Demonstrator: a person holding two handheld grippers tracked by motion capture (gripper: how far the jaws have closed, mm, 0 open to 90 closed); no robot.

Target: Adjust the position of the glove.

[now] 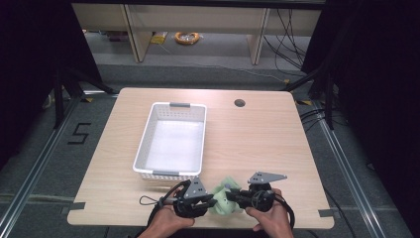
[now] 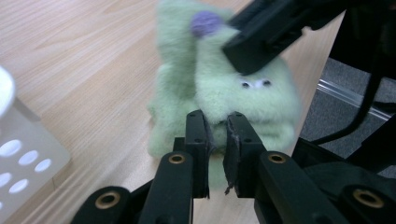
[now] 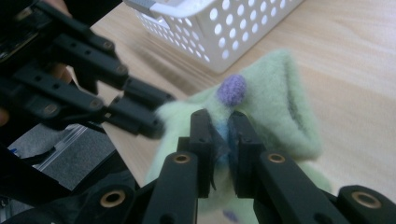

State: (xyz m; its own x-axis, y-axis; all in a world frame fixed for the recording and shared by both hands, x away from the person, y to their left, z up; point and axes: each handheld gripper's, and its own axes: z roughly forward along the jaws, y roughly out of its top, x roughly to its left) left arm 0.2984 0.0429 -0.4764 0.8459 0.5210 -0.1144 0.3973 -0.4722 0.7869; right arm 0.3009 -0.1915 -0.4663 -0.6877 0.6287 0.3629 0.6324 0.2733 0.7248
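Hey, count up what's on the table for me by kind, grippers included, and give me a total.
Green plush toy: 1
White plastic basket: 1
Hand-held grippers: 2, the left gripper and the right gripper, each with its jaws shut on the toy
Total: 4

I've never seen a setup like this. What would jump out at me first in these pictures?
Probably the pale green plush toy with googly eyes and a purple spot, at the near edge of the wooden table. Two black hand-held tools pinch it from both sides: the left gripper near its face, the right gripper just under the purple spot. Just beyond it sits a white perforated basket, with nothing inside.
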